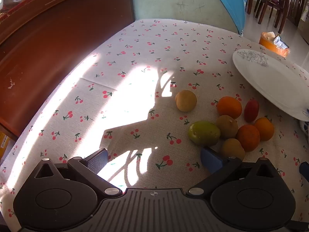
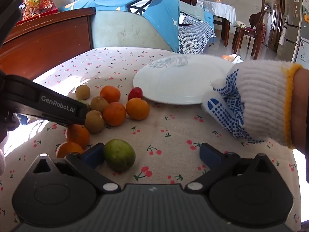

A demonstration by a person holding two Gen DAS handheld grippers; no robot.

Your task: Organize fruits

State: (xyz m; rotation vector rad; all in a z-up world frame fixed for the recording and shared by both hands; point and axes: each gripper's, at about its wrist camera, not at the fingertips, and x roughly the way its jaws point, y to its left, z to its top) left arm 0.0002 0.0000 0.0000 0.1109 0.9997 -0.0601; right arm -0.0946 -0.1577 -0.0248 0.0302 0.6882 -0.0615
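Observation:
Several fruits lie in a cluster on the cherry-print cloth: oranges (image 2: 114, 114), brown round ones (image 2: 94, 121), a small red one (image 2: 135, 93) and a green fruit (image 2: 119, 154). My right gripper (image 2: 152, 153) is open, and the green fruit lies between its fingers, close against the left pad (image 2: 92, 154). My left gripper (image 1: 154, 159) is open over bare cloth. The cluster sits to its right, with another green fruit (image 1: 203, 133) and a brown one (image 1: 232, 148) nearest its right finger (image 1: 210, 160). A white plate (image 2: 173, 81) rests behind the fruits.
A hand in a white dotted glove (image 2: 247, 100) is on the plate's right rim. The black body of the left tool (image 2: 48, 104) reaches in over the fruits. A red-brown cabinet (image 1: 58, 48) borders the table's left side, and a pale green sofa (image 2: 119, 31) stands behind. An orange box (image 1: 274, 42) sits beyond the plate.

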